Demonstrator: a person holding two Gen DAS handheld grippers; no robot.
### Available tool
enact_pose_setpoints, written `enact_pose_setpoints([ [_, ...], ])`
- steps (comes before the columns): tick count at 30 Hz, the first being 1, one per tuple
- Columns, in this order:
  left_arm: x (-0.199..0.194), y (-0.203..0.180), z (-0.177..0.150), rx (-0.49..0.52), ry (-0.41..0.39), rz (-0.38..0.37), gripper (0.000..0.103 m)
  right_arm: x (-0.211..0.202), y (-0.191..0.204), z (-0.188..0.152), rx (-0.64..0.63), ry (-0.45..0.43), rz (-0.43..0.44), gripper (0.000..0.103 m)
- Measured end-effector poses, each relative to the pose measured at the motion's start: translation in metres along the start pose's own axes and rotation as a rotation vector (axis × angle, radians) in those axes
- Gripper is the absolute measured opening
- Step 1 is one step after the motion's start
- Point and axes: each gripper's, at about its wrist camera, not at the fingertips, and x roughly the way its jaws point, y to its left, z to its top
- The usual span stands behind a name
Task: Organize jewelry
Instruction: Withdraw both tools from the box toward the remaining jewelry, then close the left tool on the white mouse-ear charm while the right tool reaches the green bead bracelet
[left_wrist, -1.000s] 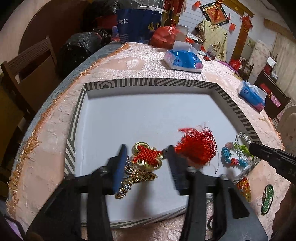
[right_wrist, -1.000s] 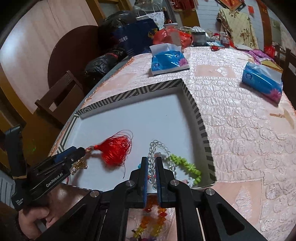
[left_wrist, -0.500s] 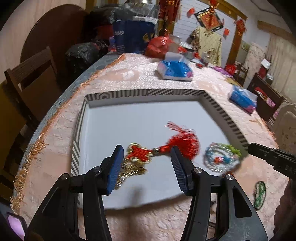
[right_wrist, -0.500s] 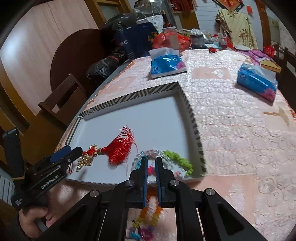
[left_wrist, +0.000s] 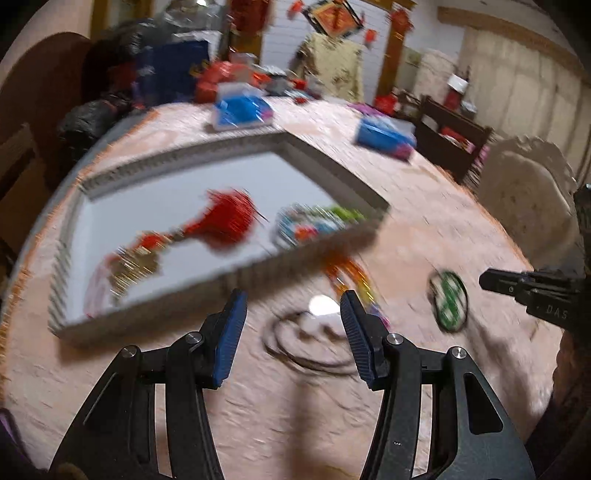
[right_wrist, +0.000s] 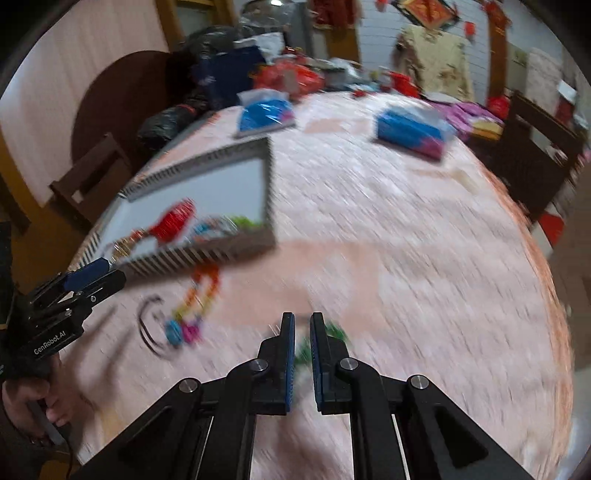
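The striped-rim tray (left_wrist: 221, 275) holds a red tassel ornament (left_wrist: 225, 218) with a gold knot (left_wrist: 136, 258), and beaded bracelets (left_wrist: 314, 225). My left gripper (left_wrist: 291, 321) is open and empty, hovering over a dark cord necklace (left_wrist: 306, 358) with a white pendant (left_wrist: 323, 306) on the tablecloth in front of the tray. A colourful bead string (left_wrist: 351, 277) lies just beyond it. My right gripper (right_wrist: 303, 325) is shut, with a green bangle (right_wrist: 336, 330) on the cloth just past its tips. Everything is motion-blurred.
The pink embossed tablecloth (right_wrist: 406, 258) spreads wide to the right of the tray (right_wrist: 207, 254). Two blue tissue packs (right_wrist: 266, 110) (right_wrist: 413, 133) sit further back, with bags and clutter at the far end. Wooden chairs (right_wrist: 96, 173) stand around the table.
Both grippers have pulled back from the tray to the tablecloth in front of it, swinging right. The tassel ornament and bracelets stay in the tray. Jaw openings look unchanged.
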Motion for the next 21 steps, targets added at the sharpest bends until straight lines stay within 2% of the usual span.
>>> enact_pose_setpoints([
  [5,0.011,-0.015,-0.010,0.046,0.041,-0.048,0.052,0.003,-0.014,-0.043,0.119,0.047,0.024,0.007],
  [10,0.018,-0.007,-0.013,0.032,0.070,-0.008,0.052,-0.001,-0.005,-0.042,0.096,0.023,0.044,0.007],
  [12,0.026,0.000,-0.015,0.021,0.101,0.016,0.052,0.004,-0.006,-0.045,0.106,0.044,0.048,0.007],
  [14,0.027,0.001,-0.015,0.022,0.098,0.014,0.052,0.003,-0.009,-0.047,0.132,0.036,0.066,0.009],
  [17,0.029,-0.006,-0.017,0.063,0.104,0.058,0.051,0.003,-0.015,-0.048,0.165,0.031,0.095,0.009],
  [19,0.028,-0.006,-0.017,0.061,0.100,0.063,0.033,0.003,-0.015,-0.048,0.172,0.029,0.102,0.009],
  [21,0.025,-0.001,-0.020,0.036,0.098,0.051,0.012,0.004,-0.014,-0.048,0.167,0.027,0.098,0.009],
])
